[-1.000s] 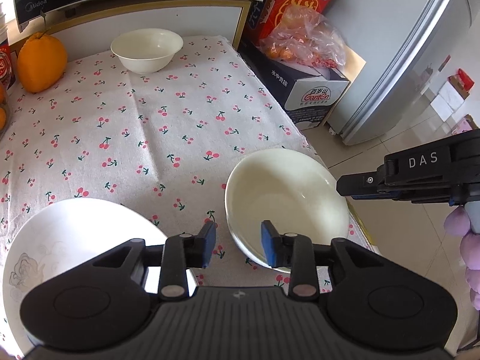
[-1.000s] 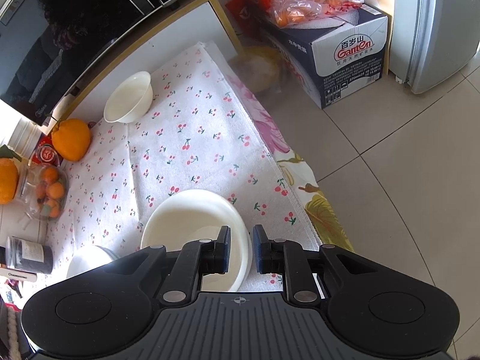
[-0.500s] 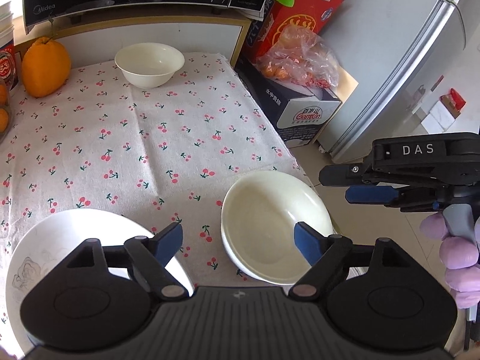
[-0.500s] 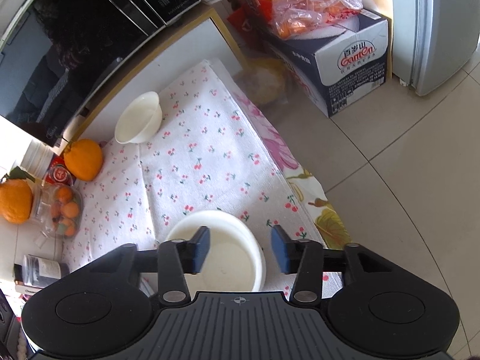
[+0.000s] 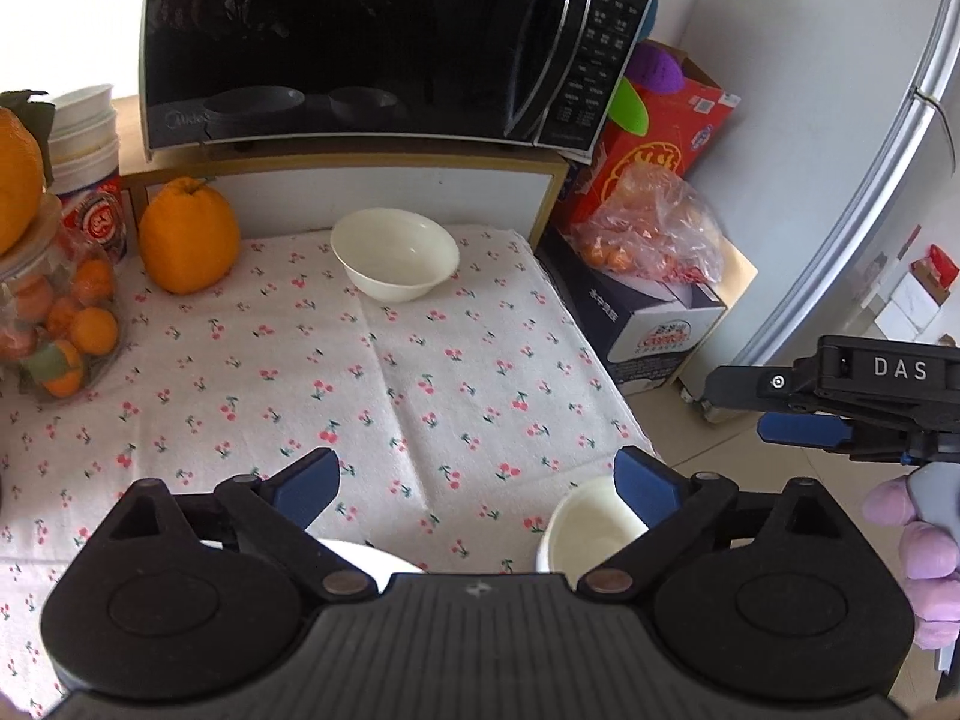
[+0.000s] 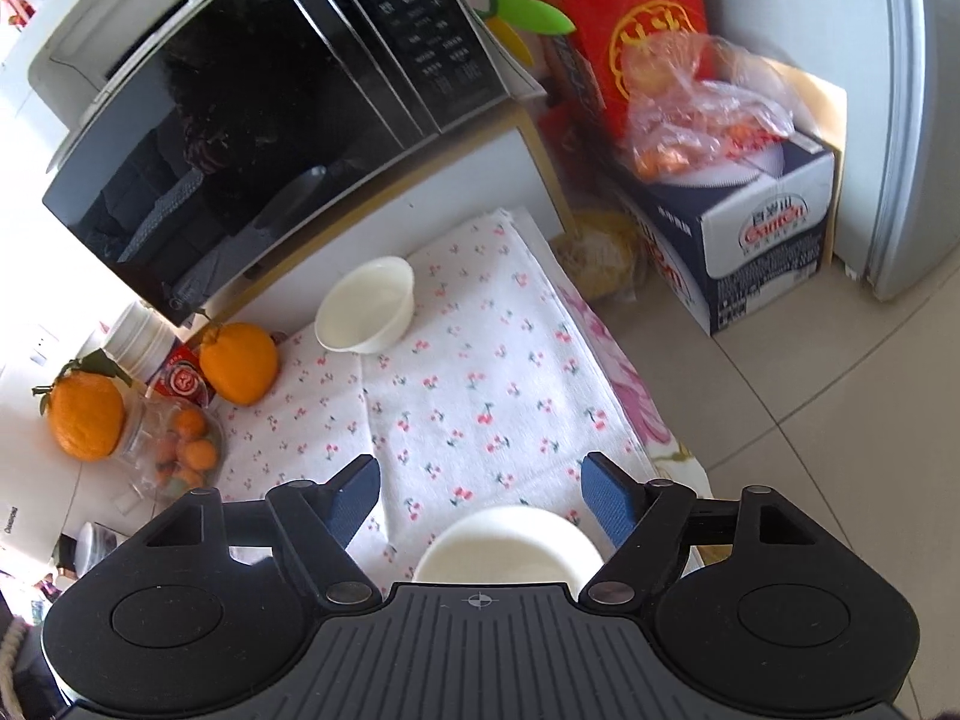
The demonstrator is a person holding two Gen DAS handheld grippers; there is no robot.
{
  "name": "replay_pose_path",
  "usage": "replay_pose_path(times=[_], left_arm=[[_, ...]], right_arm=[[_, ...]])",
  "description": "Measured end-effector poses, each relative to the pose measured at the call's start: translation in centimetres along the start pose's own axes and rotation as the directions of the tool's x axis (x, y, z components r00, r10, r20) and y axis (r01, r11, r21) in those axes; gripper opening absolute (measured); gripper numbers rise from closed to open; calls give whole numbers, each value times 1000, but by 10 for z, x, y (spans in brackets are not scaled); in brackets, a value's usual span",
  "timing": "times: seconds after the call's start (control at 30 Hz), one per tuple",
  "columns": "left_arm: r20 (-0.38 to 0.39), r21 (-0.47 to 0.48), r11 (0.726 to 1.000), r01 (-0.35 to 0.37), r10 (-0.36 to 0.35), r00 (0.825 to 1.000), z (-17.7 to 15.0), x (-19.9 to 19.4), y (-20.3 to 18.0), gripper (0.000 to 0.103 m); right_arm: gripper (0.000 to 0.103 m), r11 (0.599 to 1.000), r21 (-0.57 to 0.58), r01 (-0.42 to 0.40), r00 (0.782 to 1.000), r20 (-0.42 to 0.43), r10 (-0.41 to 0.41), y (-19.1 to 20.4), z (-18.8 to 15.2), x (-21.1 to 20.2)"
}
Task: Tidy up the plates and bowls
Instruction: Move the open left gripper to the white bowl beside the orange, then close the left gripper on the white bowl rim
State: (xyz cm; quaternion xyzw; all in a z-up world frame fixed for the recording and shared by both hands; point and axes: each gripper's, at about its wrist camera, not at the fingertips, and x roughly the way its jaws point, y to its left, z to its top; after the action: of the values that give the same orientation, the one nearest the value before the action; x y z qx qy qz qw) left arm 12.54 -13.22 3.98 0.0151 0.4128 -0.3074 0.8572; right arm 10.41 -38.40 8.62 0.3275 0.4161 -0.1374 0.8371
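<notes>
While angled down over the cloth (image 5: 420,372) | left gripper (image 5: 477,483) fingers just spread, empty | right gripper (image 6: 480,489) likewise

White cloth (image 5: 420,372) is showing red cherry prints, cream bowls (image 5: 395,261) (image 6: 510,546) are sitting pale beside a bright orange fruit (image 5: 187,234), and blue pads (image 5: 306,486) are tipping black grippers.

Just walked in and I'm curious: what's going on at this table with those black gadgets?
A person is tidying plates and bowls with a handheld gripper in each hand. Both the left gripper and right gripper have just been opening, with nothing between the jaws. A near bowl sits below them; a far bowl waits by the microwave.
</notes>
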Motion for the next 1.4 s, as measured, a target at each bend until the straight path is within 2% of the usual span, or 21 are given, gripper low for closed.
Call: replay_pose_path(times=[0.4, 0.77, 0.87, 1.03, 1.23, 1.4], left_arm=[[16, -27, 994, -107, 108, 994, 36, 22, 43, 101], [80, 51, 981, -185, 181, 980, 67, 75, 62, 102], [89, 72, 979, -189, 183, 979, 73, 92, 62, 102], [83, 77, 974, -214, 207, 975, 81, 120, 67, 102], [44, 81, 966, -244, 241, 969, 87, 145, 77, 100], [33, 90, 968, -234, 232, 972, 94, 155, 82, 93]], right_arm=[[83, 996, -83, -10, 999, 33, 12, 46, 35, 36], [84, 998, -41, -41, 997, 69, 44, 44, 73, 96], [84, 998, -23, -58, 997, 59, 59, 40, 80, 115], [84, 989, 28, -147, 989, -3, 147, 34, 91, 156], [84, 997, -15, -81, 995, -52, 80, 38, 95, 192], [84, 993, 5, -114, 991, -64, 115, 41, 100, 207]])
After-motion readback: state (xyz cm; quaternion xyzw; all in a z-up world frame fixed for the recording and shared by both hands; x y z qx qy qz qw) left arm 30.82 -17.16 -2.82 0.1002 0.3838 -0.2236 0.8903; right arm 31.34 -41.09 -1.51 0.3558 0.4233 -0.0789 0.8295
